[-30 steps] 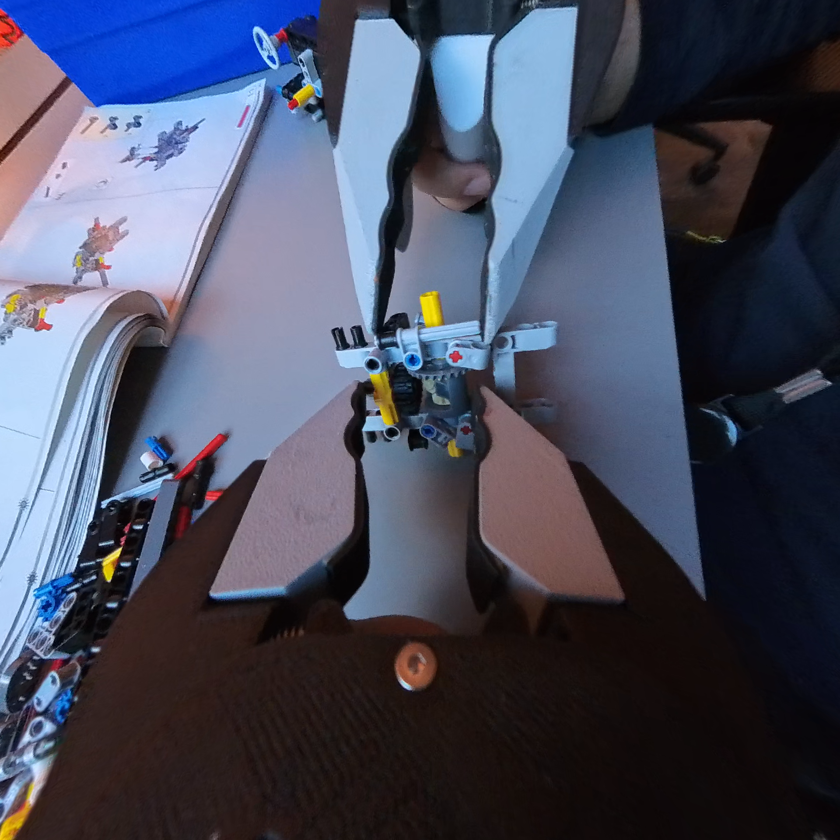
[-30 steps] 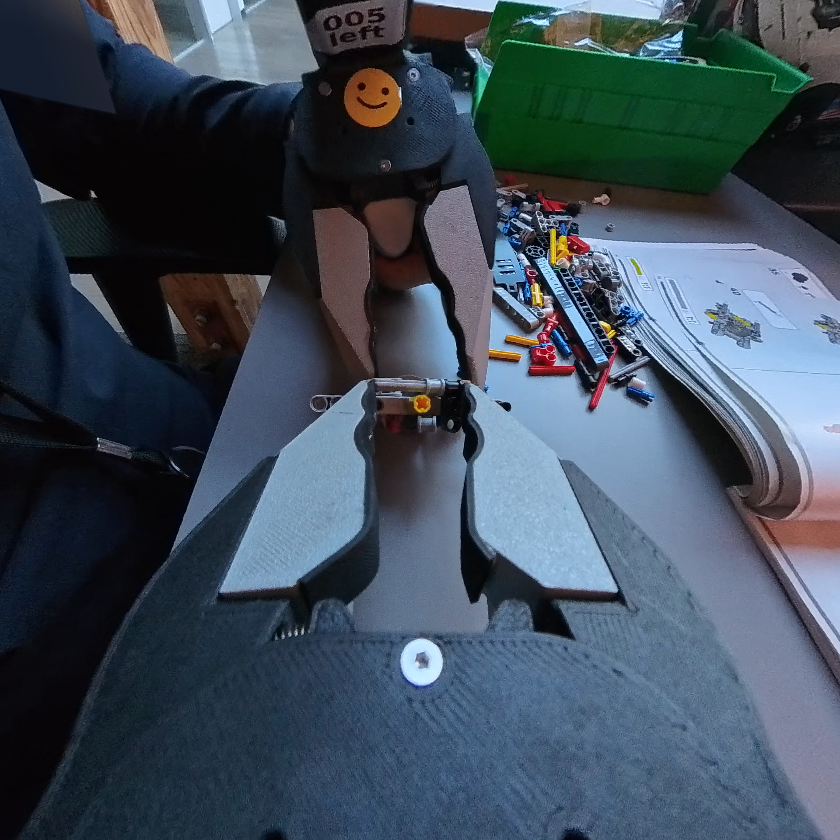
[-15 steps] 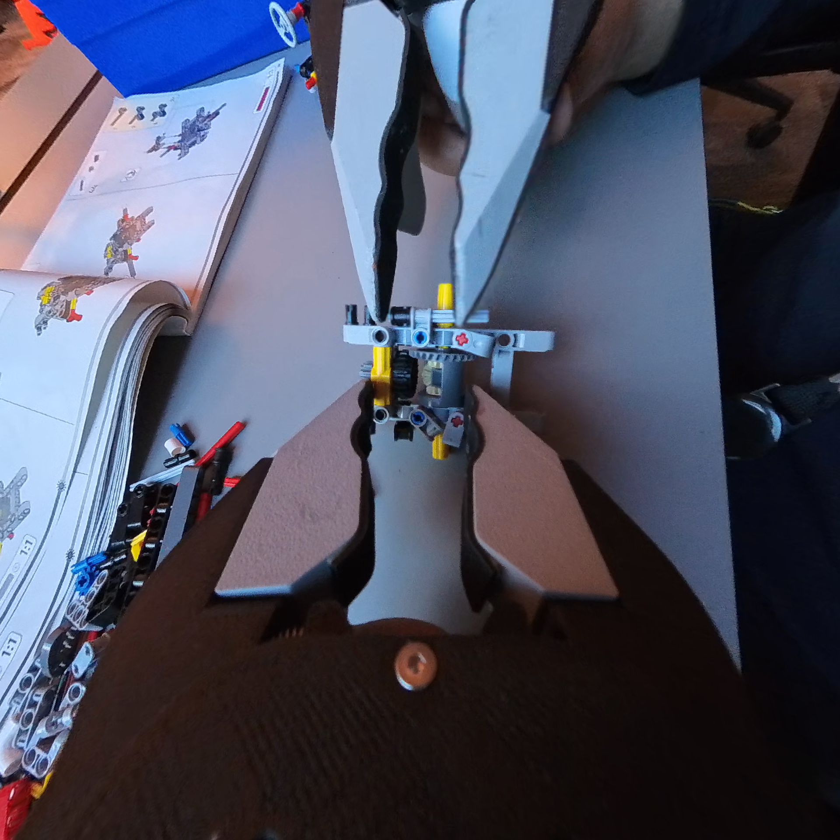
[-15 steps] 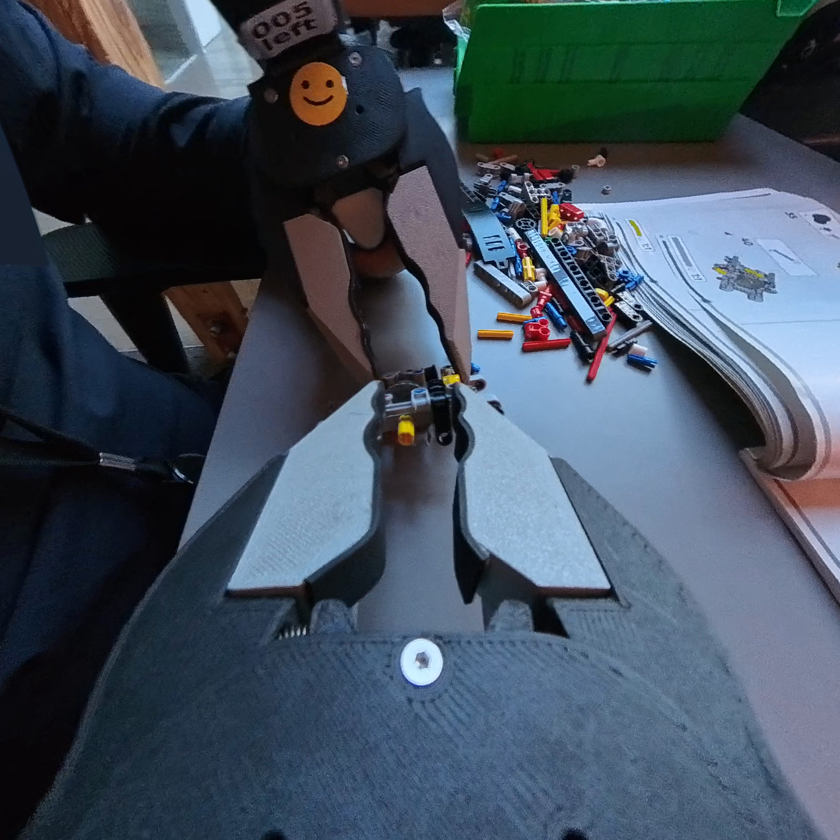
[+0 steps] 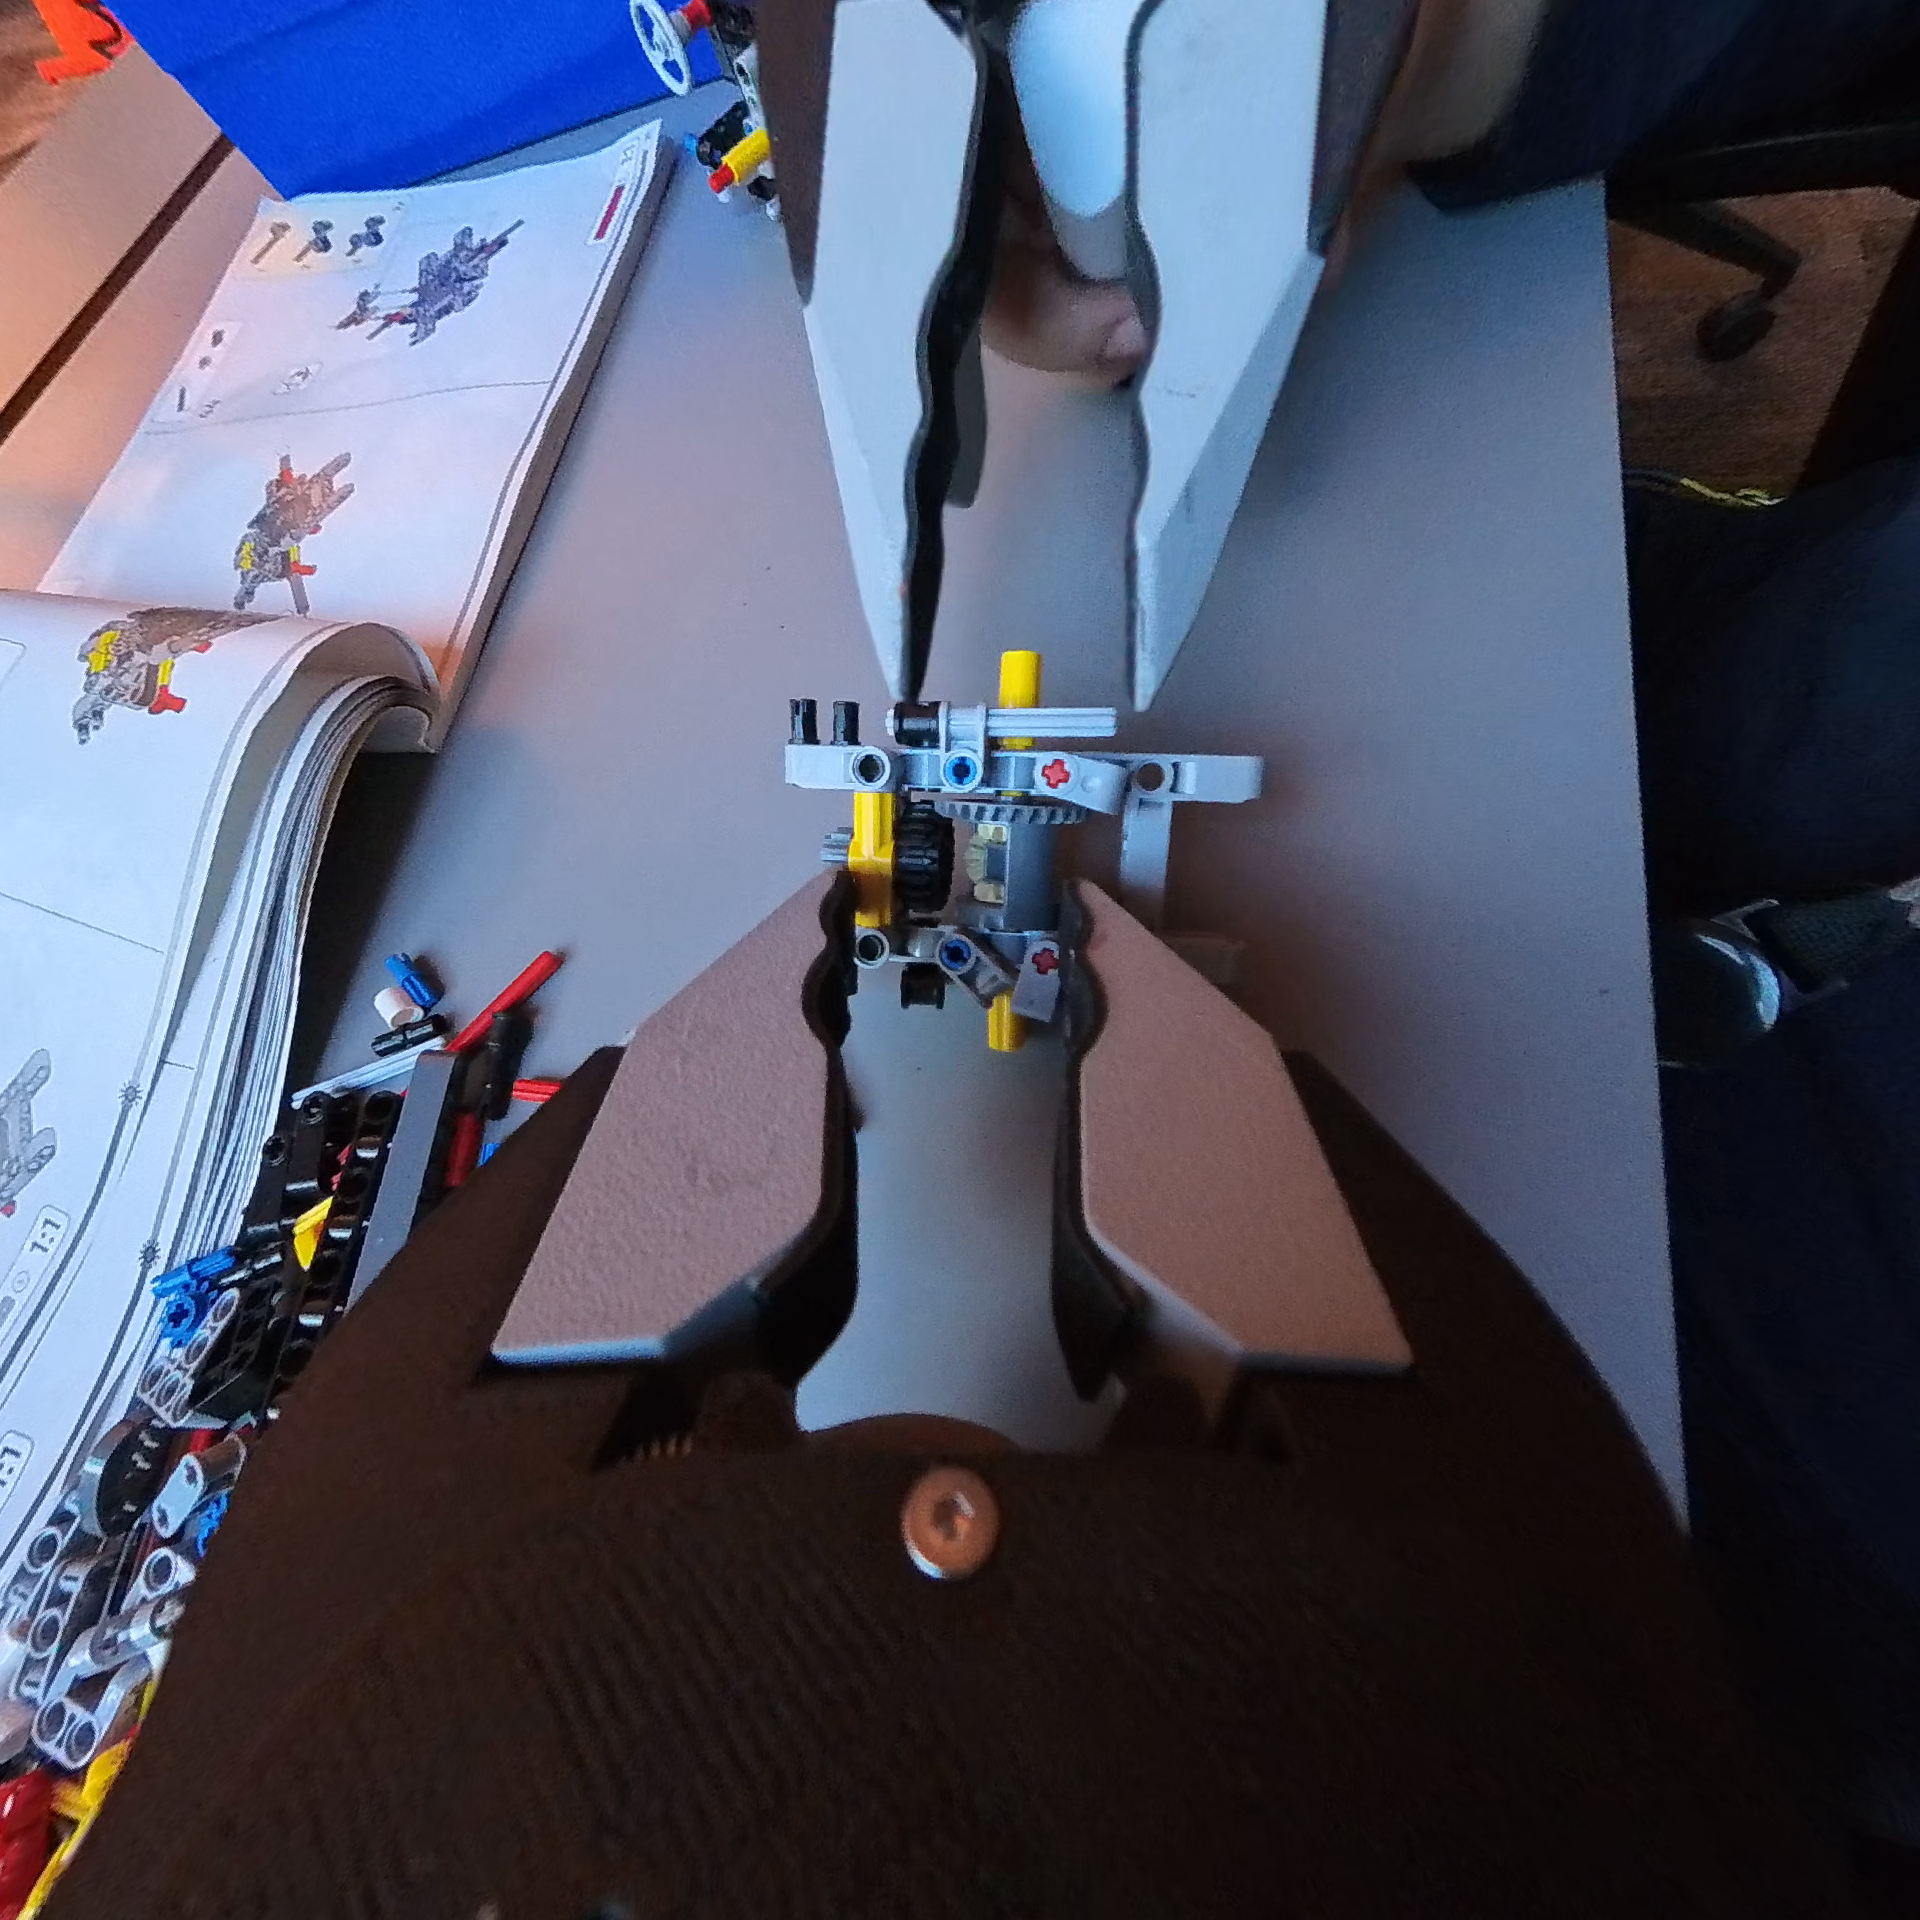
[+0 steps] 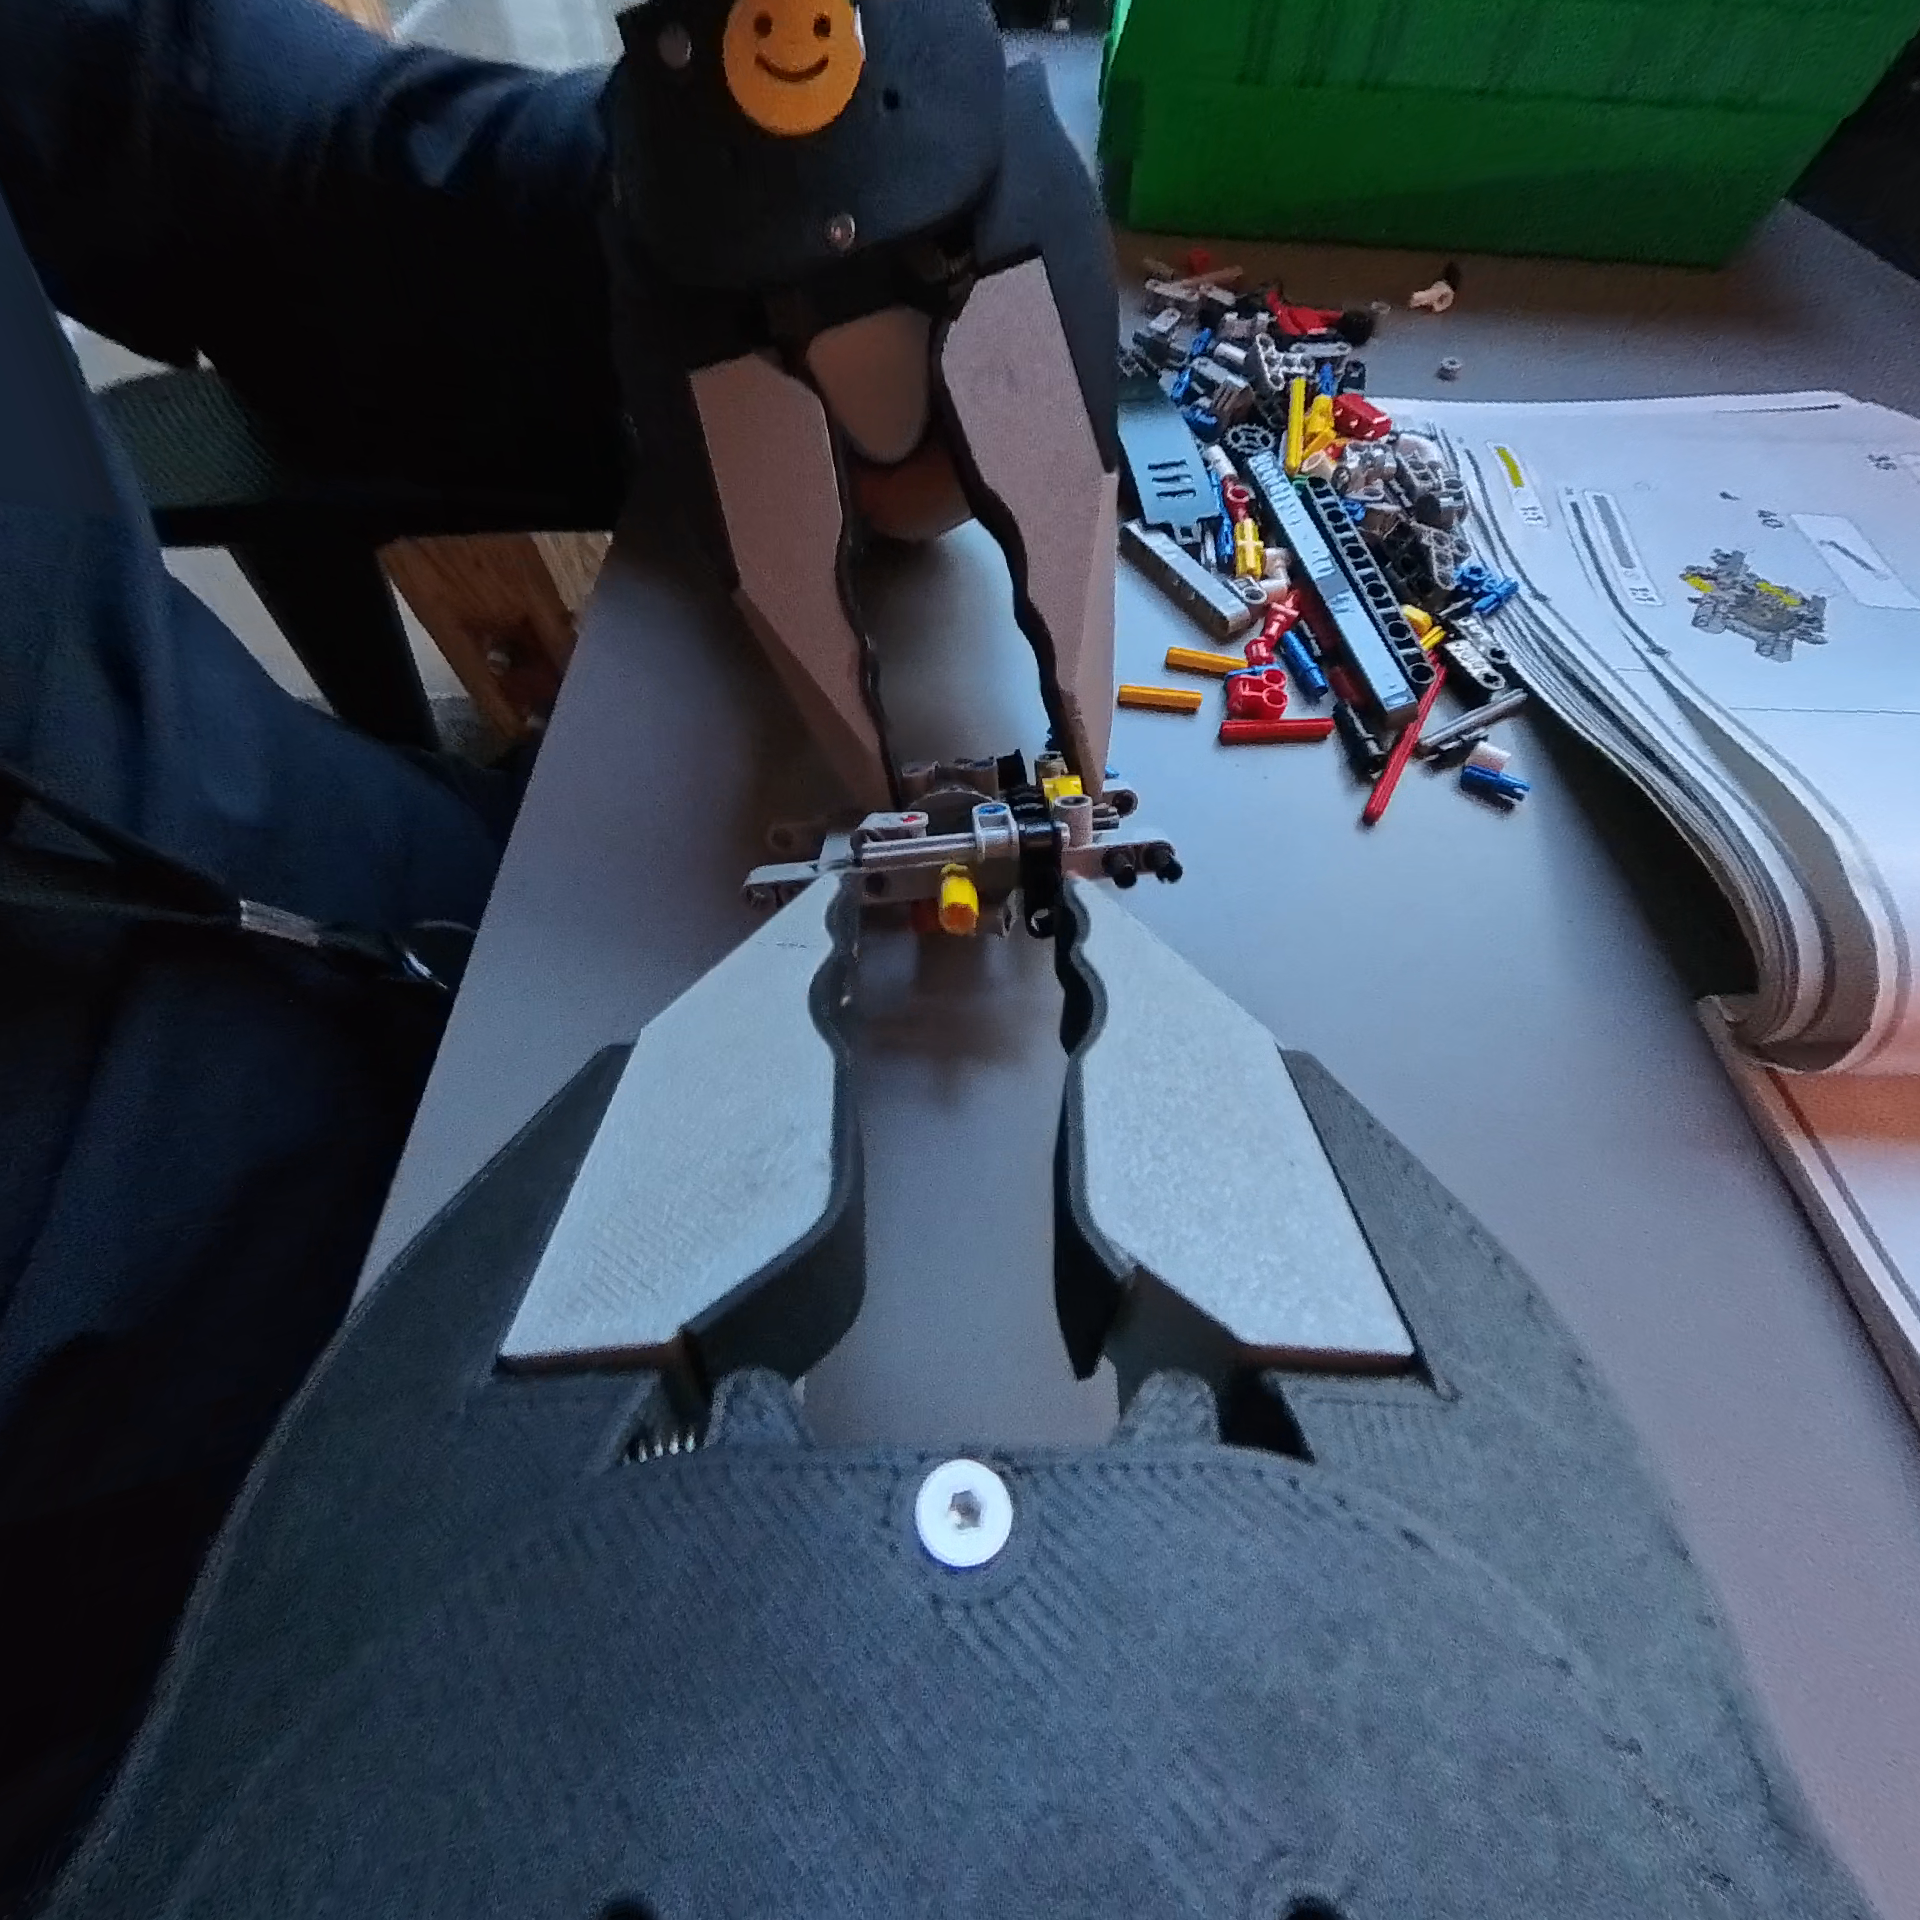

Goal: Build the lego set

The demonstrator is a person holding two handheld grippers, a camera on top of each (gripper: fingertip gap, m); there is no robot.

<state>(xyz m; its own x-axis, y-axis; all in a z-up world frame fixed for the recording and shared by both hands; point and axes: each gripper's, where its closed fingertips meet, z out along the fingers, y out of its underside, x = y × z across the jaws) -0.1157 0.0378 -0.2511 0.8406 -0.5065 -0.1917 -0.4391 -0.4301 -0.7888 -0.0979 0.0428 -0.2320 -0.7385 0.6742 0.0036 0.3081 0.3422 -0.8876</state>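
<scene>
Small gear assy on grey table, dead centre btwn both claws. Left gripper clamps its near end, pads pressing each side. Right gripper at assy's 12 o'clock end in left view, part open, tips straddling top axle, not pressing. Loose parts pile at 2 o'clock in right view.

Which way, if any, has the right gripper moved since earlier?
Yes, the right gripper opened: its finger, formerly at the yellow axle, stands clear rightward.

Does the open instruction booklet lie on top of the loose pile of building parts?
No. The instruction booklet lies on the table beside the parts pile, which sits bare and uncovered.
</scene>
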